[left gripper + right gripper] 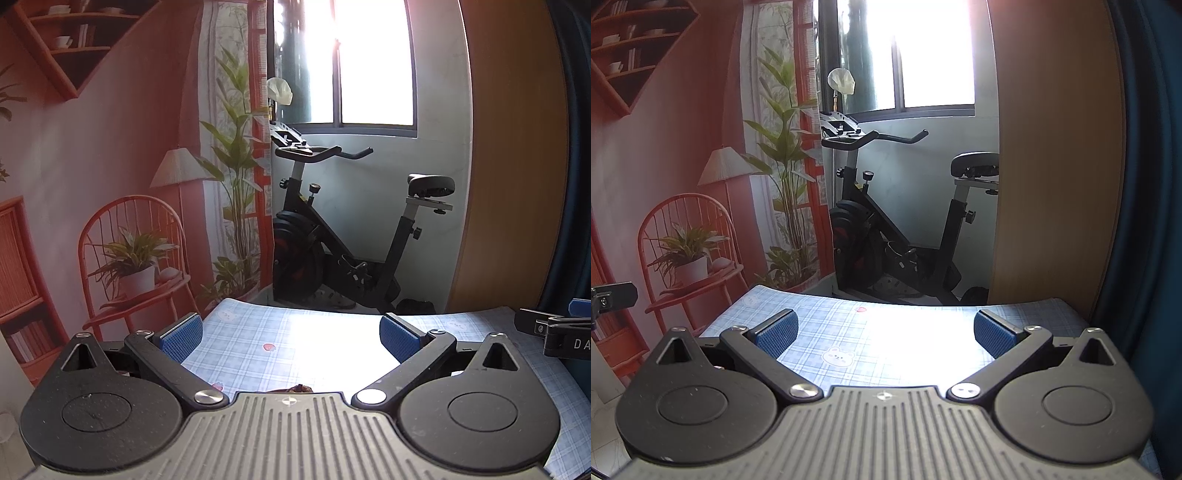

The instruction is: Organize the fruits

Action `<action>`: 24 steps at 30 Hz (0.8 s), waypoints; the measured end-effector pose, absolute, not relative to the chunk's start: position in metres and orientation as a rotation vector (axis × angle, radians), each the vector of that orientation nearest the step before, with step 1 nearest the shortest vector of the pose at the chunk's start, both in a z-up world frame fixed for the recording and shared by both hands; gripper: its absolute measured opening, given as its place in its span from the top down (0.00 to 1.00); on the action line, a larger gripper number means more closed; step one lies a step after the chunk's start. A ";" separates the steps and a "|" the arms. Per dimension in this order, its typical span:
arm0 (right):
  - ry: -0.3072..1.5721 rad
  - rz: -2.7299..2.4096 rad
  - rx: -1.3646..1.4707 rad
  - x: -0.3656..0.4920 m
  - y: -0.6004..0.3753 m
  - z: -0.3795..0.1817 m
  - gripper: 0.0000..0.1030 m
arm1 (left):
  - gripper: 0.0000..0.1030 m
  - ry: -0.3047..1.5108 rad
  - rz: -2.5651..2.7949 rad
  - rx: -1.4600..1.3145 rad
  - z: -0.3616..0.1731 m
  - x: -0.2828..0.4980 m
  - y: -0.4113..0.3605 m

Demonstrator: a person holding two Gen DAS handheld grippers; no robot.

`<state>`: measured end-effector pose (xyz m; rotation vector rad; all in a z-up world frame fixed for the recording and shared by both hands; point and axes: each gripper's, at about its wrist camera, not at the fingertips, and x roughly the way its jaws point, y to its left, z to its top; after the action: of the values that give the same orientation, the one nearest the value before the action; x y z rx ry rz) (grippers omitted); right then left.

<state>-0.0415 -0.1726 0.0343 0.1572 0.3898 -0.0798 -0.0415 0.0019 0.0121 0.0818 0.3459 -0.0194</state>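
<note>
My left gripper [291, 338] is open and empty above the blue plaid tablecloth [255, 332]. A sliver of something brown [300, 387] peeks out just beyond the gripper body; I cannot tell what it is. My right gripper [885, 332] is open and empty over the same cloth [849, 332]. The right gripper's side [554, 334] shows at the right edge of the left wrist view, and part of the left gripper [613, 297] shows at the left edge of the right wrist view. No fruit is clearly in view.
The table's far edge [314, 308] faces an exercise bike [332, 240] under a bright window. A wooden panel [517, 184] stands at the right. A printed backdrop with a chair and plants [129, 258] hangs at the left. Glare washes out the cloth's middle.
</note>
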 end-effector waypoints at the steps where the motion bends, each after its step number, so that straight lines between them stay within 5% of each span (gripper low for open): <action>1: 0.390 -0.080 0.157 -0.041 -0.173 0.034 0.00 | 0.00 0.346 -0.019 0.081 0.012 -0.041 0.002; 24: 0.394 -0.079 0.156 -0.040 -0.174 0.033 0.00 | 0.00 0.347 -0.020 0.081 0.009 -0.043 0.000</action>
<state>-0.0404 -0.1743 0.0331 0.1564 0.3937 -0.0790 -0.0428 0.0002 0.0095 0.0815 0.3472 -0.0196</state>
